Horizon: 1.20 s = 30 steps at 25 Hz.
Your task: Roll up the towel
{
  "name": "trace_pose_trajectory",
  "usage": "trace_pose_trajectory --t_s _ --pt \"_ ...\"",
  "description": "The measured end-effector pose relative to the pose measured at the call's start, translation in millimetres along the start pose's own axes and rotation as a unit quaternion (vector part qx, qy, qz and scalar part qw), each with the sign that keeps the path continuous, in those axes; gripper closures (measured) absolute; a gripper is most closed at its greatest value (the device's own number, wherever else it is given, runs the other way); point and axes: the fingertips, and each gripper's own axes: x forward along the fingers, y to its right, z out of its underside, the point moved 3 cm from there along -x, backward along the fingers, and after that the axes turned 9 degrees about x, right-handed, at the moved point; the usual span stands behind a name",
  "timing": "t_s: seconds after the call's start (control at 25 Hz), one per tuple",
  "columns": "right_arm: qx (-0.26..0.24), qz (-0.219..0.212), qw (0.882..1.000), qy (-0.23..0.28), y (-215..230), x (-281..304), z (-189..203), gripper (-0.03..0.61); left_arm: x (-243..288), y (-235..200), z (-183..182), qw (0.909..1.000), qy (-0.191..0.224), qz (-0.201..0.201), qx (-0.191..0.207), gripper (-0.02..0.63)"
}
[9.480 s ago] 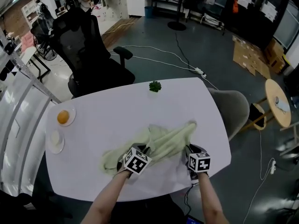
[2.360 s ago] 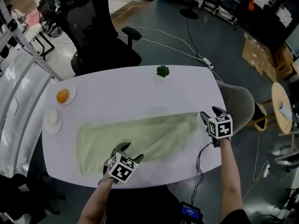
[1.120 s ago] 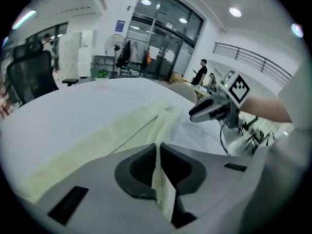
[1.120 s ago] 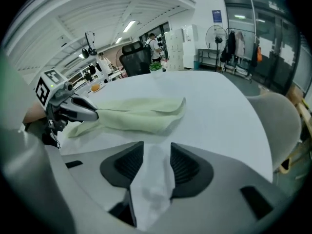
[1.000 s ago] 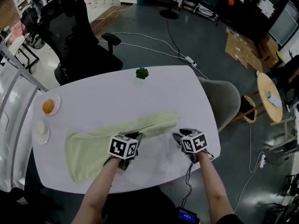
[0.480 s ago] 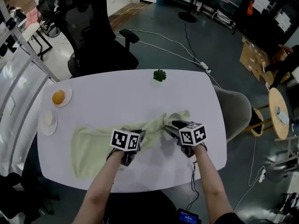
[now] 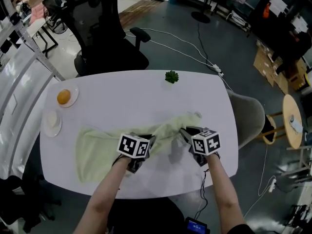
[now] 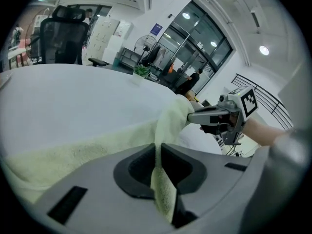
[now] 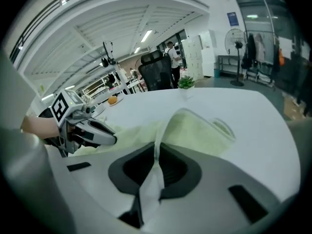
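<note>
White worktop (image 7: pixel 126 101), chair (image 7: pixel 102 38) beyond. Your left tool (image 7: pixel 150 141) clamps towel (image 7: pixel 97 147); right tool (image 7: pixel 184 132) just closed on it. Floor power strip (image 7: pixel 218 73): head view only.

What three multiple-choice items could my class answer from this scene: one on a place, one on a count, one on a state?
1. Where does the small potted plant stand?
A. at the table's far edge
B. at its near edge
C. in its middle

2. How many plates lie on the table?
A. one
B. two
C. four

3. What state are the left gripper and right gripper in?
A. both open
B. only the left grips
C. both shut on the towel

Answers:
1 A, the plant stands by the edge farthest from the person.
2 B, one bears an orange, the second something pale.
3 C, towel is pinched between each gripper's fingers; the right's have just closed on it.
</note>
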Motion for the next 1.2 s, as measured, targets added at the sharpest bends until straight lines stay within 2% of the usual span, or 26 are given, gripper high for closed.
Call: trace_pose_trajectory --t_s 0.04,0.16,0.2,0.32,0.4,0.48,0.56,0.68,0.72,0.76,0.8,0.84,0.92,0.96,1.04,1.12,1.2 --pt "0.007 0.0 1.0 -0.001 0 -13 3 0.541 -6 4 -1 0.9999 0.001 0.007 0.012 0.554" --pt "0.036 0.017 0.999 -0.007 5 -65 23 0.541 -33 13 -1 0.9974 0.001 0.025 0.068 0.425" --pt "0.054 0.026 0.998 -0.01 8 -83 33 0.541 -43 14 0 0.9957 -0.001 0.024 0.09 0.4" --pt "0.114 0.051 0.992 -0.022 15 -127 67 0.541 -74 0 7 0.9885 -0.01 -0.015 0.15 0.397" --pt "0.155 0.065 0.985 -0.04 21 -141 100 0.541 -93 -17 15 0.9835 -0.021 -0.047 0.173 0.397" --pt "0.195 0.077 0.976 -0.063 28 -142 135 0.541 -112 -39 27 0.9807 -0.035 -0.076 0.177 0.4" --pt "0.217 0.097 0.968 -0.084 39 -133 166 0.541 -130 -63 38 0.9805 -0.042 -0.104 0.161 0.408" --pt "0.212 0.144 0.961 -0.107 62 -117 196 0.528 -156 -96 51 0.9804 -0.042 -0.147 0.125 0.428" --pt "0.201 0.157 0.96 -0.113 68 -115 200 0.496 -165 -107 55 0.9789 -0.044 -0.161 0.119 0.428" --pt "0.187 0.168 0.961 -0.117 71 -116 200 0.507 -174 -117 58 0.9763 -0.046 -0.176 0.117 0.428" --pt "0.169 0.181 0.962 -0.118 74 -119 196 0.469 -184 -127 59 0.973 -0.049 -0.192 0.118 0.428" --pt "0.143 0.195 0.963 -0.116 77 -123 187 0.404 -194 -138 59 0.9691 -0.051 -0.208 0.122 0.428" --pt "0.062 0.217 0.969 -0.101 80 -134 160 0.356 -210 -157 54 0.9597 -0.057 -0.236 0.142 0.428" --pt "0.015 0.223 0.971 -0.089 80 -139 143 0.356 -215 -166 50 0.9532 -0.064 -0.247 0.162 0.43" --pt "-0.079 0.23 0.968 -0.07 79 -138 107 0.356 -218 -185 43 0.935 -0.091 -0.266 0.217 0.431" --pt "-0.168 0.219 0.959 -0.068 77 -123 77 0.356 -216 -203 38 0.9136 -0.129 -0.273 0.272 0.433" --pt "-0.265 0.203 0.939 -0.087 80 -100 60 0.356 -212 -219 37 0.893 -0.17 -0.268 0.318 0.421"
